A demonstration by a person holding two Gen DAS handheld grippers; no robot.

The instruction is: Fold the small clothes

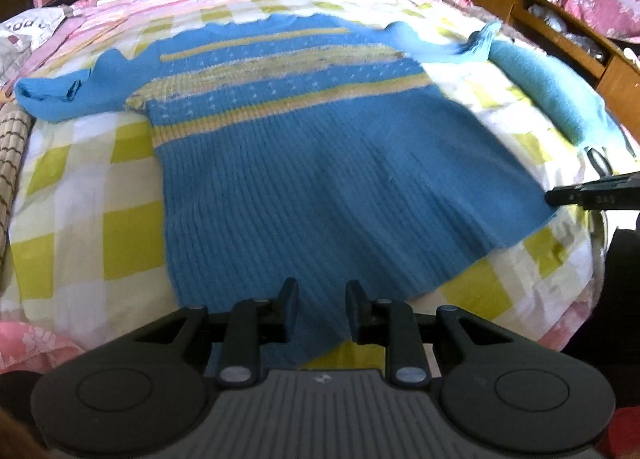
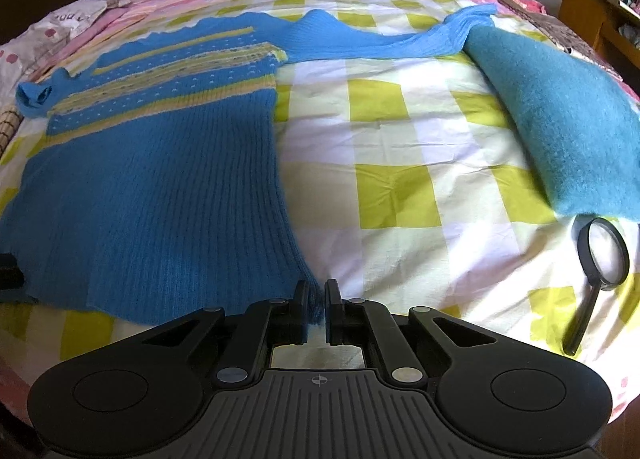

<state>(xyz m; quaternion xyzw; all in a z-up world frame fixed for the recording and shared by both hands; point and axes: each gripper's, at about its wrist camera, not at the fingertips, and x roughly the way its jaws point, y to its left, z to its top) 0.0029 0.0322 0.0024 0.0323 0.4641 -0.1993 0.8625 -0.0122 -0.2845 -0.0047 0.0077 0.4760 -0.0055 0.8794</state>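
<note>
The blue ribbed knit sweater with yellow stripes (image 1: 320,163) lies spread flat on the bed's yellow-and-white checked cover (image 2: 400,187), both sleeves out; no fold is made yet, so nearly all the folding looks left to do. The left gripper (image 1: 322,309) straddles the sweater's hem, jaws apart. The right gripper (image 2: 316,307) is pinched on the sweater's hem corner. A folded teal fuzzy garment (image 2: 568,115) sits beyond the sweater's right sleeve.

black gripper (image 1: 322,309) — ribbed grey base (silver pivots)
</note>
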